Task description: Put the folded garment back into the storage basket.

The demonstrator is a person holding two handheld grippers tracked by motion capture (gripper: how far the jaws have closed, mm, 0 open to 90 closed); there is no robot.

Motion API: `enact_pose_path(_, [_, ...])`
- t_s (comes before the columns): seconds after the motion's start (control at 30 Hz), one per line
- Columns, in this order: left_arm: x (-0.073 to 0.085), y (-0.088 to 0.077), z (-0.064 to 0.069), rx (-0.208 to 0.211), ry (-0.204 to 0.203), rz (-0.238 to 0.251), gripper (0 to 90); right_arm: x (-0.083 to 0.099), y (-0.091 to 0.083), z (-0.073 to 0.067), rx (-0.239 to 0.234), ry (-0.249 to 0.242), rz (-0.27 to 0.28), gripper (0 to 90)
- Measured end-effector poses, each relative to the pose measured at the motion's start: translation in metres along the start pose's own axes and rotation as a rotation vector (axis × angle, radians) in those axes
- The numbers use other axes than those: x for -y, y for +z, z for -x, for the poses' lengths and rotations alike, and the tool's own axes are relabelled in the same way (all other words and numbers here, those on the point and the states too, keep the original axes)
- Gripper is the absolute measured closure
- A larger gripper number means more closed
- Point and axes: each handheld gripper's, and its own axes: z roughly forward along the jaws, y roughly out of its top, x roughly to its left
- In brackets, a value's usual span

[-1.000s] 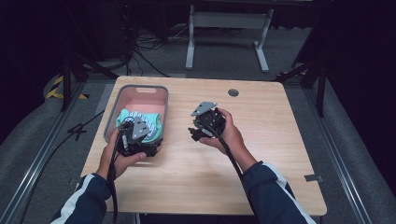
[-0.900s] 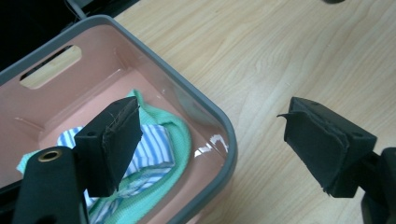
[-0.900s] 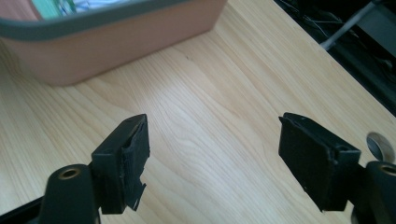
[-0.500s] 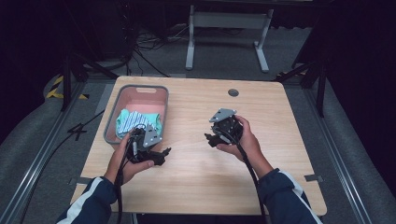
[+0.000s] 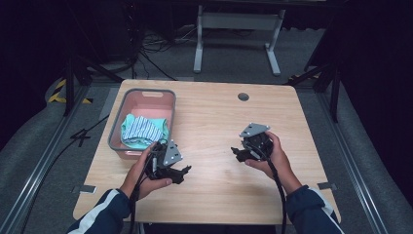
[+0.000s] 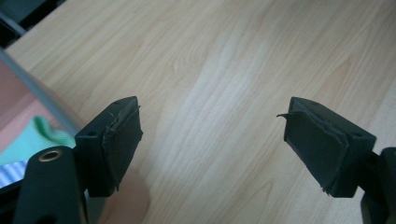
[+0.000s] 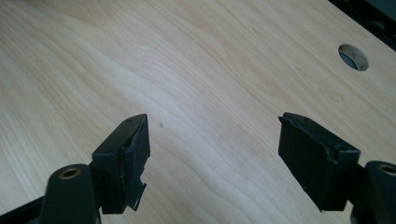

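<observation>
Holding a gripper in each hand, I have both low over the bare wood of the worktop [image 5: 214, 117]; my left gripper [image 5: 184, 170] sits just beside the near right corner of the pink basket [image 5: 117, 127], and my right gripper [image 5: 235, 152] is well apart from the basket, off to its right across open wood. My left hand [image 5: 143, 170] wraps the left gripper's body, its grey three-cornered plate turned up; my right hand [image 5: 272, 155] does the same on the other. In the left gripper view my jaws stand wide apart with nothing between them, the pads frayed at their edges, and light wood grain shows through the gap; the basket's grey rim and pink wall run down the left edge of that view, with a bit of green and striped cloth [image 6: 28, 140] inside it. In the right gripper view my jaws are likewise spread wide and empty over the wood; the round cable hole [image 7: 353, 57] in the worktop shows far beyond them, toward the far edge from the basket. From the high view the cloth [image 5: 143, 130] lies bunched in the near half of the basket, blue-and-white stripes over a turquoise fold; the far half of the basket shows bare pink floor. Neither gripper touches the basket or the cloth.
</observation>
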Motion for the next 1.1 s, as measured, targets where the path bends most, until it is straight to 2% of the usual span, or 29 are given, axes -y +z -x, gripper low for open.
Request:
enact_pose_path(0.07, [0.001,0.007,0.005,0.014,0.022,-0.007,19.1,0.015,-0.004,0.002,0.004,-0.002,0.008,25.6])
enact_pose_path(0.2, [0.001,0.016,0.010,0.030,0.032,-0.022,18.8,0.029,-0.008,0.003,0.010,-0.010,0.014,25.7])
enact_pose_path(0.33, [0.003,0.026,0.015,0.051,0.045,-0.041,18.8,0.051,-0.016,0.007,0.008,0.003,0.015,25.7])
enact_pose_path(0.4, [0.004,0.033,0.020,0.070,0.061,-0.049,18.7,0.064,-0.019,0.009,0.022,0.001,-0.009,25.3])
enact_pose_path(0.47, [0.004,0.035,0.022,0.071,0.074,-0.052,18.6,0.072,-0.020,0.011,0.022,0.004,-0.023,24.9])
enact_pose_path(0.57, [0.006,0.041,0.027,0.094,0.090,-0.062,17.9,0.085,-0.024,0.015,0.033,0.020,-0.026,24.0])
enact_pose_path(0.63, [0.008,0.044,0.030,0.099,0.088,-0.069,17.8,0.092,-0.026,0.017,0.038,0.025,-0.027,23.1])
enact_pose_path(0.8, [0.020,0.052,0.030,0.125,0.075,-0.094,17.8,0.118,-0.035,0.023,0.026,0.075,0.007,23.3])
enact_pose_path(0.87, [0.025,0.054,0.029,0.137,0.064,-0.094,17.7,0.132,-0.036,0.025,0.005,0.102,0.018,23.5])
enact_pose_path(0.9, [0.025,0.054,0.029,0.137,0.064,-0.094,17.7,0.132,-0.036,0.025,0.005,0.102,0.018,23.5])
enact_pose_path(1.0, [0.030,0.055,0.027,0.155,0.058,-0.098,17.7,0.148,-0.037,0.027,-0.007,0.119,0.004,23.3])
enact_pose_path(1.1, [0.034,0.055,0.027,0.174,0.035,-0.078,17.6,0.159,-0.039,0.032,-0.015,0.179,0.003,22.3])
